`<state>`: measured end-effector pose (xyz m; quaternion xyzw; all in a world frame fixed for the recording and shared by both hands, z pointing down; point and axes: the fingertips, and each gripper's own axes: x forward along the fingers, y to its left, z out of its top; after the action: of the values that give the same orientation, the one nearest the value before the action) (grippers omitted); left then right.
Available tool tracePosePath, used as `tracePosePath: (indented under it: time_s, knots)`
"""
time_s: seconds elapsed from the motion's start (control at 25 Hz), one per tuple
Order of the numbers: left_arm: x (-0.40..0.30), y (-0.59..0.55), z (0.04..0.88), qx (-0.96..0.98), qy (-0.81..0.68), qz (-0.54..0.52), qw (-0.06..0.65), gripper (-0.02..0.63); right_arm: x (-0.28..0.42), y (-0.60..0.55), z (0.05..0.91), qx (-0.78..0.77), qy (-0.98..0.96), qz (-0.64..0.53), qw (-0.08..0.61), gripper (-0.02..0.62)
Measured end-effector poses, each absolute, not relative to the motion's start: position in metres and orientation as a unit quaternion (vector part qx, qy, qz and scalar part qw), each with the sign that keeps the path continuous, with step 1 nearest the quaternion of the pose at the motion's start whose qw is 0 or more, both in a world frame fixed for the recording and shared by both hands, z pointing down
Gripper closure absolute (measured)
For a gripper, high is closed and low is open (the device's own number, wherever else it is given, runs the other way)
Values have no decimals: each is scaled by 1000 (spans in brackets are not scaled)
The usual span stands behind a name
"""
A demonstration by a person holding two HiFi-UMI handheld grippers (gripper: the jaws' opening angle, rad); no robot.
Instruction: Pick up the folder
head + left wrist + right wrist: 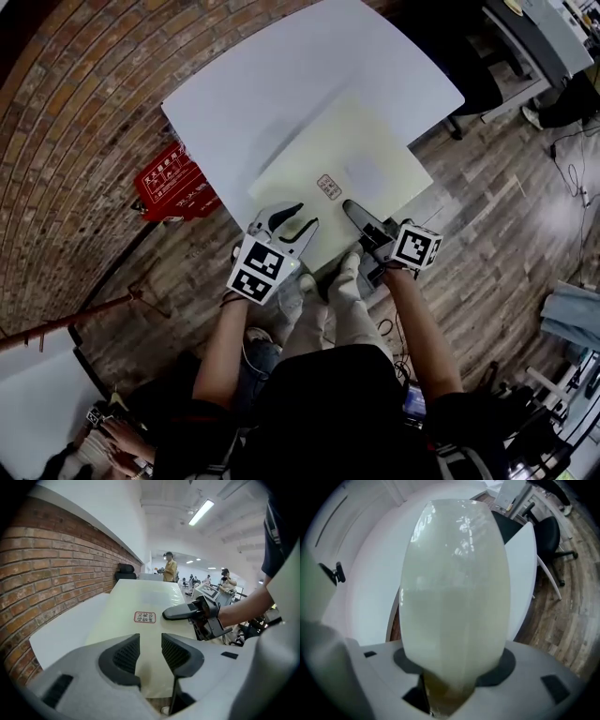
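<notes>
Grasp step, by my read: right gripper (449, 686) pinches the pale folder (347, 169) at its near edge, left gripper (150, 645) jaws stand half apart over its near-left corner holding nothing, folder's far part lies over the white table (262, 84); next needs a level raise; only the right gripper view shows the pinch.

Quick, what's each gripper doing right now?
Left tongs: open, pads apart above the folder, not pinching it.
Right tongs: closed on the folder's near edge.
</notes>
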<state>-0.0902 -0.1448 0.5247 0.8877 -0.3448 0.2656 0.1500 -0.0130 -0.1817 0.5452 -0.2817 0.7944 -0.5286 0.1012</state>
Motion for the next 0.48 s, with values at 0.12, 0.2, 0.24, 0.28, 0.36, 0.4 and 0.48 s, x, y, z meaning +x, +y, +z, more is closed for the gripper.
tracePosePath:
  time_s: [0.12,0.2,0.24,0.28,0.36,0.4,0.48]
  knots:
    - [-95,-143,508,886,-364,245,151,490,-15,-181,526,-291,819,-489,73,324]
    - [-101,-145,497,884,-378,233,145,519,-18,-182,515,-297,835,-461,54,324]
    - [-104,-144,491,883,-383,229,144,532,-20,-182,509,-298,841,-449,47,324]
    - [-107,-143,487,882,-387,226,145,541,-23,-181,503,-300,846,-439,41,324]
    - [-113,-139,479,881,-394,216,146,555,-27,-179,491,-300,854,-424,36,324]
    - [-116,-137,475,881,-397,211,147,562,-29,-177,485,-300,857,-418,36,324]
    - [-121,-134,467,880,-403,202,149,570,-30,-176,472,-301,861,-408,40,324]
